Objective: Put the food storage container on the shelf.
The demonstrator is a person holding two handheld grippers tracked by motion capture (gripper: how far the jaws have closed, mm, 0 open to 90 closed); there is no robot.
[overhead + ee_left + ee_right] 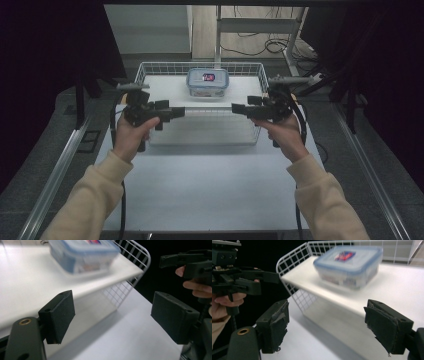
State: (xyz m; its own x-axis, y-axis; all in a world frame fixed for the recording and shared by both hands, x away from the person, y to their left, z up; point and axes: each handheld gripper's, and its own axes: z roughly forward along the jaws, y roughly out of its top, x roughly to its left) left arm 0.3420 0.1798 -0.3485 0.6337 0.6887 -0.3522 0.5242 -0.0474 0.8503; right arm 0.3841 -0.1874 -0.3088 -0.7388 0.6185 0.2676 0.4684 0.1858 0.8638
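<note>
A clear lidded box with a blue rim [207, 81] stands on a white board [165, 90] set in a white wire basket [145, 70]. My left gripper [179, 112] is held at the basket's front left, its jaws pointing right. Opposite it, my right gripper [237, 108] points left from the front right. Both stand open with nothing between the pads. In the left gripper view the left gripper [112, 317] frames the board's edge, with the box [82, 255] above. The right gripper [327, 325] sees the box [349, 265] beyond the board's front edge.
The basket stands at the far end of a white table [210, 185]. Wire mesh [299, 297] closes the basket's sides below the board. Dark curtains flank the table, and metal rails [60, 165] run along both sides. Cables lie on the floor behind.
</note>
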